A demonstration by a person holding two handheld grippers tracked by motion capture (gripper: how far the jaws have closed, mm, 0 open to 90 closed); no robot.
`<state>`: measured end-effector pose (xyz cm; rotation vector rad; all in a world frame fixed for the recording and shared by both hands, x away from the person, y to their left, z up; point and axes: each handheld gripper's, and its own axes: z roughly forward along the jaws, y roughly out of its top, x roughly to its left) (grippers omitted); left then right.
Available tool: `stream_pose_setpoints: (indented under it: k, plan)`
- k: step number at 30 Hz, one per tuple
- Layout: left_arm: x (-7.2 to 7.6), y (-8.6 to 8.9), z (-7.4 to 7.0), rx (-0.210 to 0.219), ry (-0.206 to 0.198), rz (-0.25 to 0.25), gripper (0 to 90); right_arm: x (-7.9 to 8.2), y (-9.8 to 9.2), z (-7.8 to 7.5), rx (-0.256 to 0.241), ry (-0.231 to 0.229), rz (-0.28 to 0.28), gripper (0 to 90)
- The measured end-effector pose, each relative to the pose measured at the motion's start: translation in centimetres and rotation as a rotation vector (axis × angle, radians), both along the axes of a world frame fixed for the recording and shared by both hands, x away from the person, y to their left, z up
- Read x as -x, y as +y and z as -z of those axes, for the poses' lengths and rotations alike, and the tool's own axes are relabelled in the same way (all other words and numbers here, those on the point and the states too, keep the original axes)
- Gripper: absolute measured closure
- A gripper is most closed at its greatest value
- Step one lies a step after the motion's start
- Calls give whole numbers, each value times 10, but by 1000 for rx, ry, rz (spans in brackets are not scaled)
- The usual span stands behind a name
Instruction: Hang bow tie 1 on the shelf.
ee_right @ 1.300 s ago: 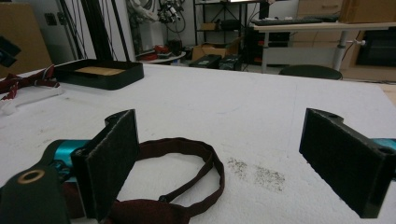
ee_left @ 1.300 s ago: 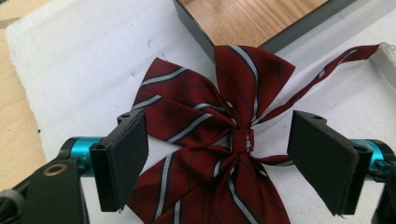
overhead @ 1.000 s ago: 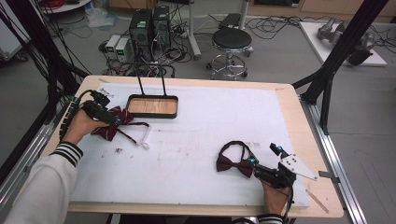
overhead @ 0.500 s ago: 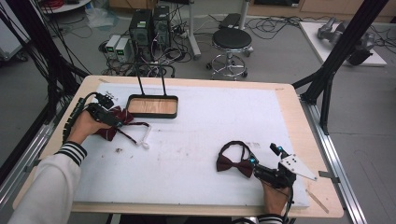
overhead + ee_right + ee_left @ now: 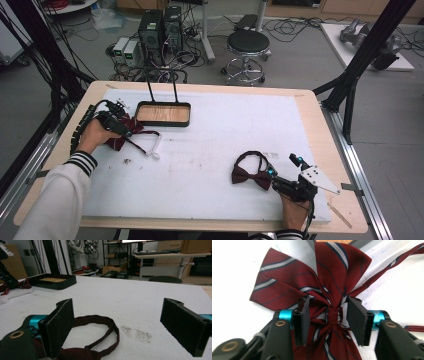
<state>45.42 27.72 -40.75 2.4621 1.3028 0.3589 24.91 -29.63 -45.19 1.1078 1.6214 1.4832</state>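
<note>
Now left hand-held gripper [image 5: 328,317] straddles knot of striped bow tie [image 5: 317,285], jaws apart, not clamped; tie lies on bench [image 5: 210,150] beside black tray [image 5: 163,114]. Right hand-held gripper [image 5: 117,325] wide open, dark bow tie [image 5: 250,175] just at its jaws.

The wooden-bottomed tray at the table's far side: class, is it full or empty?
Empty. In the high view the tray shows bare wood inside its black rim; the striped bow tie lies beside it.
</note>
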Motion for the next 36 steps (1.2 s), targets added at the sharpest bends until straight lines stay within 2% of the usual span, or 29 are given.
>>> stream_pose_setpoints:
  k: [5, 8, 12, 16, 23, 27, 33, 36]
  plan:
    - [0, -1, 1, -8, 3, -2, 567, 0, 0, 0, -1, 0, -1, 111]
    - [0, -2, 3, -15, 19, -1, 597, 0, 0, 0, -3, 1, -2, 111]
    - [0, -2, 4, -19, 19, -2, 646, 0, 0, 0, -1, 1, -1, 111]
    - [1, -3, 4, -11, 28, -3, 720, 0, 0, 0, -3, 1, -1, 111]
    - [3, -1, 3, 5, 18, -10, 742, 0, 0, 0, 1, 0, -3, 111]
    - [4, 0, 2, 3, 1, -1, 743, 0, 0, 0, -2, 3, 0, 111]
    - [8, 4, -2, 28, -39, 5, 745, 0, 0, 0, -3, 2, 1, 111]
    - [12, 8, -6, 54, -74, 15, 746, 0, 0, 0, 0, 0, -1, 111]
